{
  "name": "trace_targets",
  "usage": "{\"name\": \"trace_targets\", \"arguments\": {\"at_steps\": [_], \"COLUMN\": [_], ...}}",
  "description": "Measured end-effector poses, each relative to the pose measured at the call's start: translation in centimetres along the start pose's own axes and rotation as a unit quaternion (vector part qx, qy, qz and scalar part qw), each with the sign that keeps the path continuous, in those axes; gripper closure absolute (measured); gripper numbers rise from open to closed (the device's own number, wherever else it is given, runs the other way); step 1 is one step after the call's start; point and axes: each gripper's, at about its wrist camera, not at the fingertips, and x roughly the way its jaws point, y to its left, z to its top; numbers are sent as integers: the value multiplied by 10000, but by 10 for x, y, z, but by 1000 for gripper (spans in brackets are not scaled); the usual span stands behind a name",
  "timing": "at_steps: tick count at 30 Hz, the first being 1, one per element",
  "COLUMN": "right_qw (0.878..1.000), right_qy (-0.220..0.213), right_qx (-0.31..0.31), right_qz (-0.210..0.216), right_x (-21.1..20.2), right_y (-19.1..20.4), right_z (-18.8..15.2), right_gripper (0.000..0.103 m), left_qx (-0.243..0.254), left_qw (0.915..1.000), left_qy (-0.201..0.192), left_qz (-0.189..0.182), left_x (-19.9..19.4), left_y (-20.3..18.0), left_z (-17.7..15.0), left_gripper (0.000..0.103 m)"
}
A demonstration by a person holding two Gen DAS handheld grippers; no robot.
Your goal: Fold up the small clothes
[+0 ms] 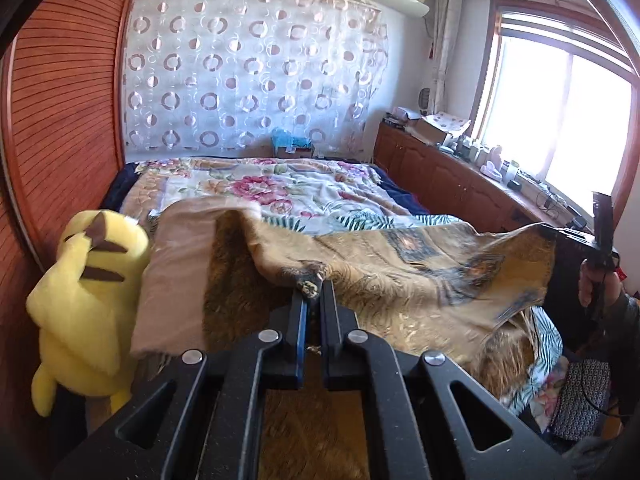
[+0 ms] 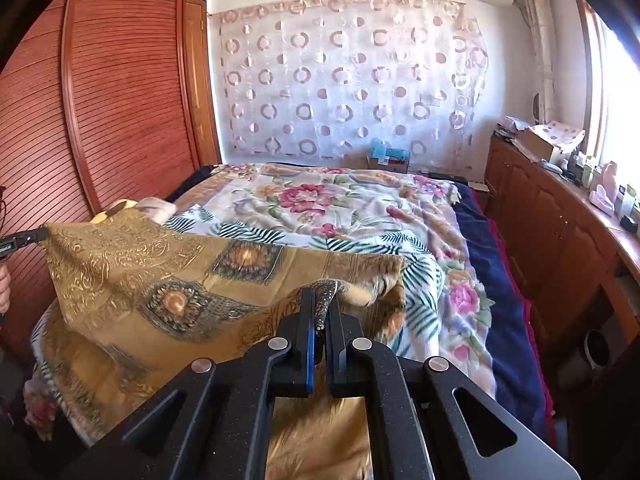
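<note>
Holding one corner each, we find both tools clamped tight on the golden patterned cloth (image 1: 420, 272): the left tool (image 1: 311, 285) pinches a dark-edged corner at 6 o'clock of its view, and the right tool (image 2: 320, 307) pinches the opposite corner likewise. The cloth hangs between them above the bed (image 2: 360, 208), its far portion draping onto the floral bedspread (image 1: 280, 188).

To do this step well, we judge that both corners should travel level and together, keeping the top edge taut, so the raised half lays squarely over the lower half with edges matching. Grips should not ease until the fabric rests flat; uneven height would skew the crease.

A yellow plush toy (image 1: 84, 280) stands just beside the cloth at 9 o'clock of the left view and could snag it.

Not verifiable: the cloth's lower hem, hidden beneath the tool bodies; what kind of garment it is; and the pale tan fabric (image 1: 176, 264) beside the toy, whether separate or attached.
</note>
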Motion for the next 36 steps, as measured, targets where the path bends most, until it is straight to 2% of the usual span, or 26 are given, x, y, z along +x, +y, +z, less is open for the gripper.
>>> {"name": "trace_targets", "arguments": {"at_steps": [10,16,21,22,24,26,29,31,34,35,36], "right_qw": [9982,9955,9935,9934,9935,9942,9958,9965,9976,9980,9984], "right_qy": [482,868,1060,1068,1058,984,826,749,594,521,449], "right_qx": [252,314,404,402,416,435,399,357,276,250,238], "right_qz": [269,192,91,70,27,21,-28,-79,-204,-242,-263], "right_x": [-51,-42,-28,-28,-32,-37,-49,-49,-52,-55,-58], "right_y": [-9,-10,-5,-5,-2,-1,6,6,7,8,9], "right_z": [-71,-93,-97,-96,-93,-88,-91,-91,-89,-87,-85], "right_gripper": [100,100,100,100,100,99,96,94,85,80,70], "left_qx": [-249,-471,-564,-557,-535,-513,-479,-491,-651,-698,-746], "left_qw": [9980,9944,9925,9927,9932,9937,9944,9939,9906,9896,9886], "left_qy": [551,896,1063,1051,1001,938,819,831,974,1013,1060], "left_qz": [164,303,220,211,265,335,463,540,709,744,767], "left_x": [-9,9,13,11,7,2,-4,-2,8,11,15], "left_y": [20,23,22,22,22,23,26,30,39,41,44], "left_z": [-67,-97,-106,-106,-106,-104,-101,-101,-104,-106,-107], "left_gripper": [97,97,96,94,81,55,52,50,50,50,50]}}
